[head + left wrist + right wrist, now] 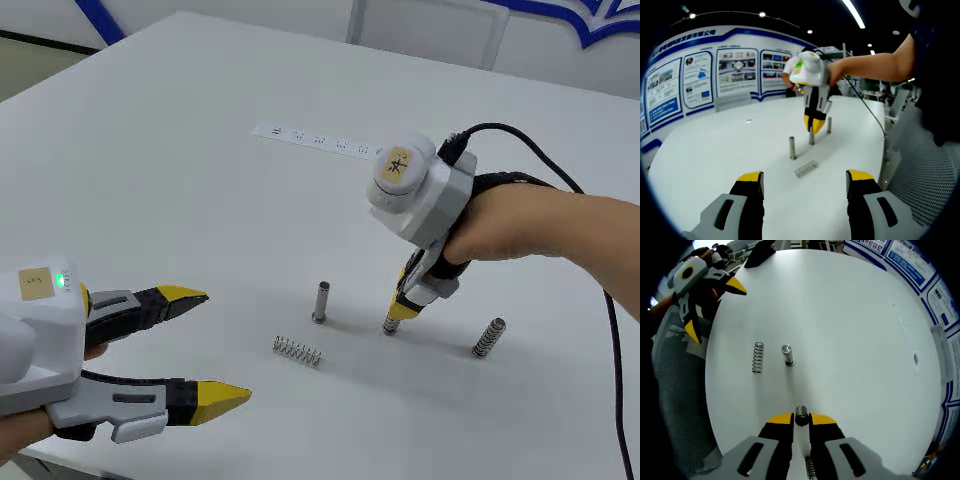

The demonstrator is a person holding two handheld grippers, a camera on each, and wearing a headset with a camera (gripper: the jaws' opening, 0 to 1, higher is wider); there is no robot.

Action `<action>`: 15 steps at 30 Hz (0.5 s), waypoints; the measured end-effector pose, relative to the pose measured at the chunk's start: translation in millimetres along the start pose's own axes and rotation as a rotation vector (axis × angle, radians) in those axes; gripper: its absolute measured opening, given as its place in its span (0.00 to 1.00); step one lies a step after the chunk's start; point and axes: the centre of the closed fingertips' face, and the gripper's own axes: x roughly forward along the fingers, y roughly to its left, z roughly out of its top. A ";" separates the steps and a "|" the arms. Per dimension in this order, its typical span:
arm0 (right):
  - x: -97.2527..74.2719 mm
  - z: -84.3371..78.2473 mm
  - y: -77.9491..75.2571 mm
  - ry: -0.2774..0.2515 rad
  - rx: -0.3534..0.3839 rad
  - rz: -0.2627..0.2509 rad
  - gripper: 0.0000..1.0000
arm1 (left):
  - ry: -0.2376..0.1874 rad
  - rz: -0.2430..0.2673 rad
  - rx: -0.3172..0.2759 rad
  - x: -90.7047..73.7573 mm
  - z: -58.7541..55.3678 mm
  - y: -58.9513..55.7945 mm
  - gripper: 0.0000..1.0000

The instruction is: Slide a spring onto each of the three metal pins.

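My right gripper (801,419) is clamped on the middle spring (801,412), which sits over its pin on the table (180,150). My call: push straight down, keep it vertical, and let go only once it's seated. Left of it stands the bare pin (321,300), with the loose spring (298,350) lying just nearer. The right spring (488,337) is already on its pin. My left gripper (215,345) hovers at the near left, jaws apart.

Right gripper (400,312) nips an upright spring (390,325); bare pin (321,301) just beside its tips; loose spring (298,350) lies nearer the wide-jawed left gripper (226,345).
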 end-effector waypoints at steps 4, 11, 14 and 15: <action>-3.9 2.0 -1.1 -0.034 0.001 -0.009 0.16 | 0.000 -0.002 0.003 0.9 0.5 0.2 0.68; -16.2 6.5 -1.4 -0.108 0.000 -0.053 0.18 | -0.002 -0.011 0.007 3.6 2.3 -2.0 0.68; -25.0 8.2 -2.1 -0.135 -0.002 -0.075 0.19 | -0.002 -0.012 0.008 3.8 2.8 -2.1 0.68; -27.7 9.2 -2.0 -0.146 -0.001 -0.081 0.19 | -0.002 -0.013 0.008 3.9 3.0 -2.1 0.68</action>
